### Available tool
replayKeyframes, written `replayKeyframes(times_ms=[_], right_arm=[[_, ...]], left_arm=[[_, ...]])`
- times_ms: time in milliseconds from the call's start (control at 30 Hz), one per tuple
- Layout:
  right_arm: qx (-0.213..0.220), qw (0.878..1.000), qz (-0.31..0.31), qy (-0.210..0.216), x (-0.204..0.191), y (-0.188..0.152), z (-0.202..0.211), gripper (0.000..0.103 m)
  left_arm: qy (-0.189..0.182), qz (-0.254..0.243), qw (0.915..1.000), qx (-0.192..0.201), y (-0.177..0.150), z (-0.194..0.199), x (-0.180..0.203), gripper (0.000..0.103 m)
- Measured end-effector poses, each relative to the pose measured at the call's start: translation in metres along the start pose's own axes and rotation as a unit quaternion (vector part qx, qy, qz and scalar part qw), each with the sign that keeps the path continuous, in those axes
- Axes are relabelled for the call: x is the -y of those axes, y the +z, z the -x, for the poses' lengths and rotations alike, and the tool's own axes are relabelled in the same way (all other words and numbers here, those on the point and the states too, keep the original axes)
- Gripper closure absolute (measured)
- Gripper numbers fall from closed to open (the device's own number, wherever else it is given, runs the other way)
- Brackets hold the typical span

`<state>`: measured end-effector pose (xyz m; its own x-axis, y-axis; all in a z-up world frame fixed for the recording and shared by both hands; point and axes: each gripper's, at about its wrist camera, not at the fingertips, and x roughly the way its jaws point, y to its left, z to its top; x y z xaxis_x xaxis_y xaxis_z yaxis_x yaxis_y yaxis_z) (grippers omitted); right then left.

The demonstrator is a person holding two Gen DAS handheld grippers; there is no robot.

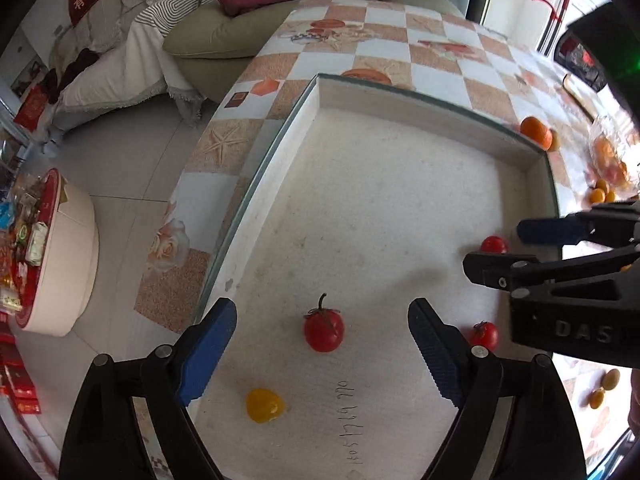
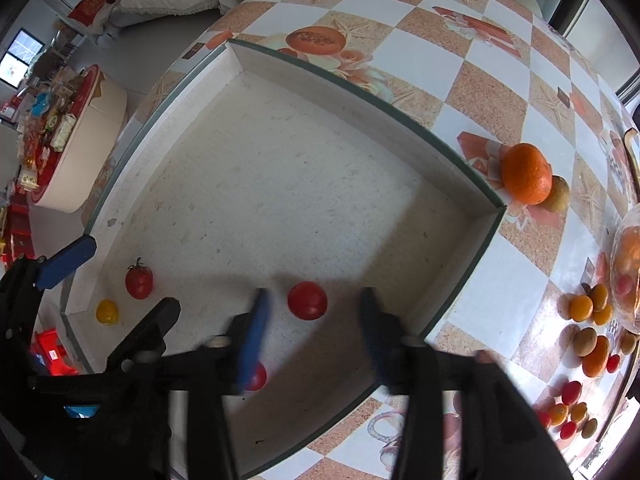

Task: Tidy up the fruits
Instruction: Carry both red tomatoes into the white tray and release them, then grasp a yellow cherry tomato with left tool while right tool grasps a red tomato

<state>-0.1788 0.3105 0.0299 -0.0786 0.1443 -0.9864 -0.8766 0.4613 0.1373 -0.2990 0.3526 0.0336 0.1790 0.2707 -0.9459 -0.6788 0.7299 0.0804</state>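
A shallow white box (image 1: 420, 112) (image 2: 328, 80) lies on the table. In it are a stemmed red tomato (image 1: 323, 330) (image 2: 138, 280), a yellow tomato (image 1: 264, 405) (image 2: 107, 311), and two more red tomatoes (image 1: 494, 245) (image 1: 485, 335). My left gripper (image 1: 322, 340) is open and empty, its jaws either side of the stemmed tomato. My right gripper (image 2: 312, 320) is open and empty over a red tomato (image 2: 307, 300); another red one (image 2: 258, 376) lies by its left finger. The right gripper also shows in the left wrist view (image 1: 504, 248).
An orange (image 2: 526, 179) and a small brownish fruit (image 2: 558, 195) sit on the checkered tablecloth (image 2: 440, 60) beyond the box. Several small orange, red and brown fruits (image 2: 588, 344) and a glass bowl (image 2: 626, 272) lie at the right. A sofa (image 1: 224, 36) stands behind.
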Motion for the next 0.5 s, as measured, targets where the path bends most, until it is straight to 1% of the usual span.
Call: replayKeyframes(times_ms=[67,100,133,300,500], right_arm=[[0.002,1.000,-0.003,0.006,0.000,0.001,0.001,0.030],[0.002,1.000,-0.003,0.011,0.000,0.002,0.002,0.021],[0.003,1.000,-0.003,0.016,-0.002,0.002,0.003,0.017],[0.022,1.000,-0.008,0.013,-0.003,0.000,0.017,0.017],[0.036,0.999,-0.010,0.010,0.008,-0.018,0.038,0.017]], left_arm=[[0.001,0.004,1.0000,0.000,0.000,0.001,-0.001,0.015],[0.001,0.007,1.0000,-0.001,0.000,0.002,-0.002,0.015],[0.001,0.008,1.0000,-0.001,0.000,0.003,-0.002,0.015],[0.004,0.003,1.0000,0.004,-0.004,0.010,-0.001,0.015],[0.002,-0.006,0.9999,0.008,-0.009,0.024,0.011,0.015]])
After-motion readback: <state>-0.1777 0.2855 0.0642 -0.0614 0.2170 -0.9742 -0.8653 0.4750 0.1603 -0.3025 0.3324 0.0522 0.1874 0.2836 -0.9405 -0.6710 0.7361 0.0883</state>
